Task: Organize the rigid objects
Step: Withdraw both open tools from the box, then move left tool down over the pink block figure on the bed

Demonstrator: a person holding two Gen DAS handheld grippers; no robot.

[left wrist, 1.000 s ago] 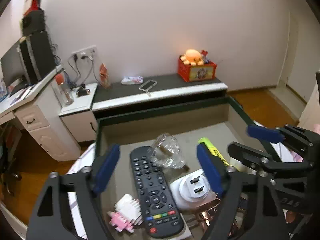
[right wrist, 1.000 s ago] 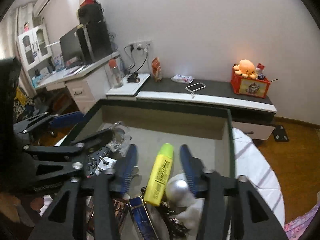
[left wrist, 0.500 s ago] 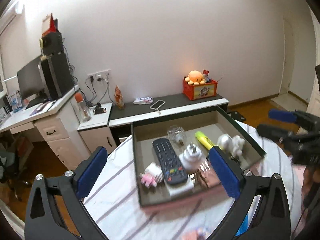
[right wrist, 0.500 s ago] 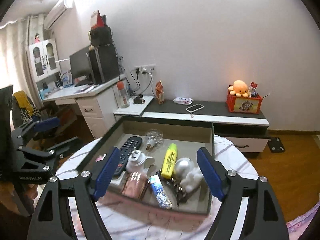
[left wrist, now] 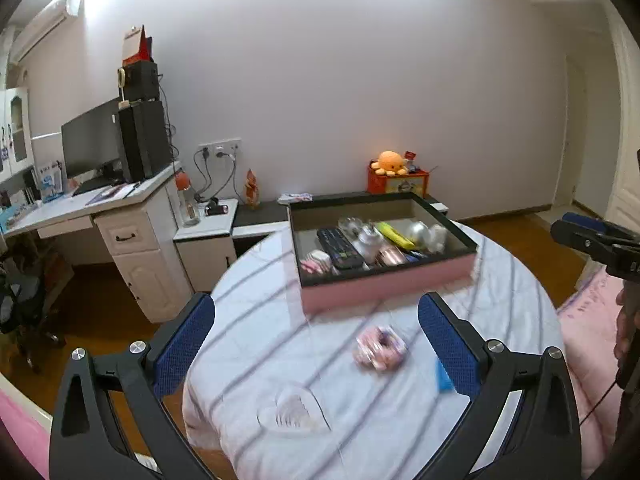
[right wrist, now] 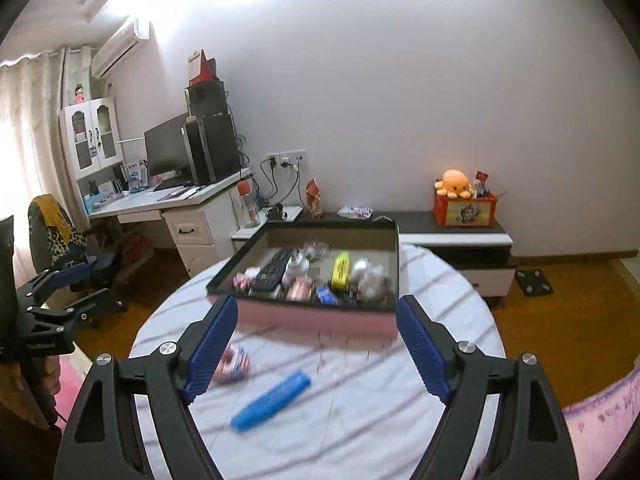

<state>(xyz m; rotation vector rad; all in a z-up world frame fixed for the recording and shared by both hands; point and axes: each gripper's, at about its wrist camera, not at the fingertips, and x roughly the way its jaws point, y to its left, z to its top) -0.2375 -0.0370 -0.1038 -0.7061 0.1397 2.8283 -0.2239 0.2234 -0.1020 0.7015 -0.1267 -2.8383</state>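
Observation:
A pink-sided box [left wrist: 384, 286] with a dark rim sits at the far side of the round table [left wrist: 512, 288] under a striped white cloth. It holds a black remote [left wrist: 338, 248], a yellow highlighter [left wrist: 396, 234] and several small items. On the cloth nearer to me lie a pink patterned object [left wrist: 378, 348], a blue tube [right wrist: 272, 400] and a clear heart-shaped dish [left wrist: 294, 412]. My left gripper [left wrist: 314, 320] is open and empty above the near cloth. My right gripper [right wrist: 316, 316] is open and empty too, short of the box [right wrist: 236, 260].
A white desk [left wrist: 132, 236] with a monitor stands at the left. A low dark-topped cabinet [right wrist: 452, 228] behind the table carries a red box with an orange plush [right wrist: 456, 184]. Pink bedding [left wrist: 588, 320] lies right of the table, and a chair [right wrist: 60, 236] stands far left.
Both grippers have pulled back and up from inside the box to the near side of the table. Both sets of jaws have widened and hold nothing.

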